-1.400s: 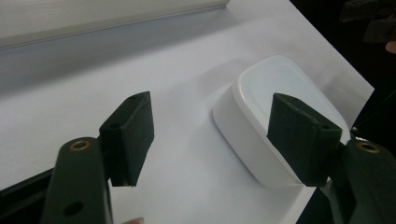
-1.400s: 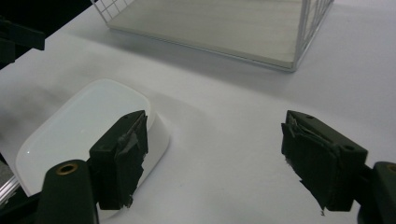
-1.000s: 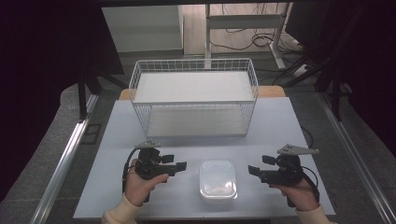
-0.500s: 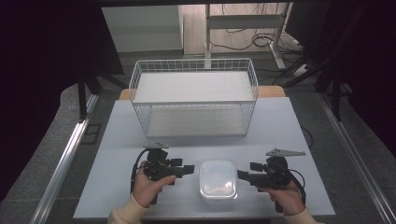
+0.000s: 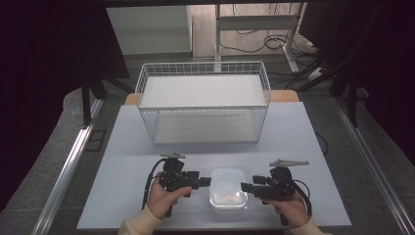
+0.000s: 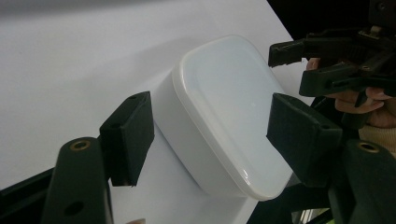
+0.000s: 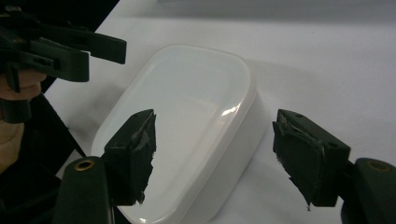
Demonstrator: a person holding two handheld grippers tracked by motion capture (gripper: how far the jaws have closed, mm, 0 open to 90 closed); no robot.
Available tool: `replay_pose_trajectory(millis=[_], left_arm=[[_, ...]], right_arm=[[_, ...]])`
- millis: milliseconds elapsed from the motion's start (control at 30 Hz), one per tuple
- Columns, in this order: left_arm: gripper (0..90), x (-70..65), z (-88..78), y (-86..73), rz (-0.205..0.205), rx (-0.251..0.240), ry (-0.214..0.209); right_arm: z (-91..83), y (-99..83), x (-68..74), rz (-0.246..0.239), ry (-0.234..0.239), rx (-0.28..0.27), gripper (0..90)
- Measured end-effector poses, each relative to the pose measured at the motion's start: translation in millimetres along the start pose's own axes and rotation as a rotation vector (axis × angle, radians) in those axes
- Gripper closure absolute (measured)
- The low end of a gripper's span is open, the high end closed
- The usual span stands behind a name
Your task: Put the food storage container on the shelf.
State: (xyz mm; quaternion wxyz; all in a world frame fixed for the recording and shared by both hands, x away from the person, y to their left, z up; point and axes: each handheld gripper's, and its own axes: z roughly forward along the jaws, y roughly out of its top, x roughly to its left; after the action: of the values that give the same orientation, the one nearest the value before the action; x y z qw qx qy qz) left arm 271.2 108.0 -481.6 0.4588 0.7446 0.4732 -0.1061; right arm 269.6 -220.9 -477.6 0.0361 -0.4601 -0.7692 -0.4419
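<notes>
A white lidded plastic container (image 5: 228,187) sits near the front edge of the pale table (image 5: 122,152). My left gripper (image 5: 204,181) is at its left side, open, with its jaws spread around the container's near end (image 6: 224,116). My right gripper (image 5: 246,188) is at its right side, also open, and its worn pads (image 7: 140,154) straddle the container (image 7: 196,116) without pressing it. Each gripper view also shows the other gripper beyond the container.
A white wire basket (image 5: 203,100) stands at the back middle of the table, with a pale sheet on its bottom. Dark floor, table legs and cables lie beyond it. Bare table surface extends on both sides of the container.
Both grippers have moved inward from the sides and now flank the container closely. The container has not moved.
</notes>
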Motion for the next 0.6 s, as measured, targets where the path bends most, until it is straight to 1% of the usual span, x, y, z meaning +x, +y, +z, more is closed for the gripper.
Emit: replay_pose_trajectory(millis=[33, 67, 100, 133, 167, 200, 267, 367, 400, 433, 467, 500, 533, 567, 600], left_arm=[[31.0, 0.0, 0.0, 0.0, 0.0, 0.0, 0.0], [31.2, 0.1, 1.9, -0.6, -0.028, 0.002, -0.018], [31.4, 0.1, 1.9, -0.6, -0.028, 0.002, -0.018], [31.6, 2.0, 5.0, -1.8, -0.064, 0.012, -0.044], [31.9, 2.0, 5.0, -1.8, -0.064, 0.012, -0.044], [31.9, 2.8, 7.5, -2.6, -0.077, 0.017, -0.043], [33.0, 4.4, 12.7, -3.9, -0.075, 0.038, -0.035], [35.5, 4.0, 15.5, -4.7, -0.076, 0.044, -0.034], [37.0, 4.3, 16.6, -5.3, -0.083, 0.048, -0.042], [37.0, 5.8, 18.3, -6.3, -0.098, 0.055, -0.059], [39.4, 9.2, 22.1, -8.5, -0.131, 0.07, -0.083], [40.4, 9.2, 22.1, -8.5, -0.131, 0.07, -0.083], [40.4, 10.5, 25.4, -10.0, -0.149, 0.075, -0.09], [43.9, 10.8, 26.2, -10.2, -0.147, 0.078, -0.088], [46.8, 10.7, 26.5, -10.2, -0.147, 0.078, -0.096]], right_arm=[[0.0, 0.0, 0.0, 0.0, 0.0, 0.0, 29.8], [1.6, -0.8, -1.2, 0.009, 0.006, 0.006, 30.4], [1.6, -0.8, -1.2, 0.009, 0.006, 0.006, 30.4], [3.4, -1.7, -1.6, 0.016, 0.01, 0.012, 31.1], [3.4, -1.7, -1.6, 0.016, 0.01, 0.012, 31.1], [3.9, -1.9, -1.7, 0.02, 0.012, 0.014, 31.4], [6.4, -2.9, -2.4, 0.032, 0.021, 0.023, 32.7], [8.6, -4.1, -3.1, 0.042, 0.025, 0.029, 33.2], [10.2, -5.1, -3.7, 0.048, 0.029, 0.032, 34.0], [10.2, -5.1, -3.7, 0.048, 0.029, 0.032, 34.0], [11.0, -5.6, -4.3, 0.057, 0.04, 0.033, 35.1], [11.0, -5.6, -4.3, 0.057, 0.04, 0.033, 35.1], [11.2, -5.8, -4.4, 0.059, 0.04, 0.032, 35.6], [11.7, -6.5, -4.4, 0.066, 0.045, 0.035, 37.5], [12.3, -7.2, -4.7, 0.07, 0.05, 0.039, 39.4]])
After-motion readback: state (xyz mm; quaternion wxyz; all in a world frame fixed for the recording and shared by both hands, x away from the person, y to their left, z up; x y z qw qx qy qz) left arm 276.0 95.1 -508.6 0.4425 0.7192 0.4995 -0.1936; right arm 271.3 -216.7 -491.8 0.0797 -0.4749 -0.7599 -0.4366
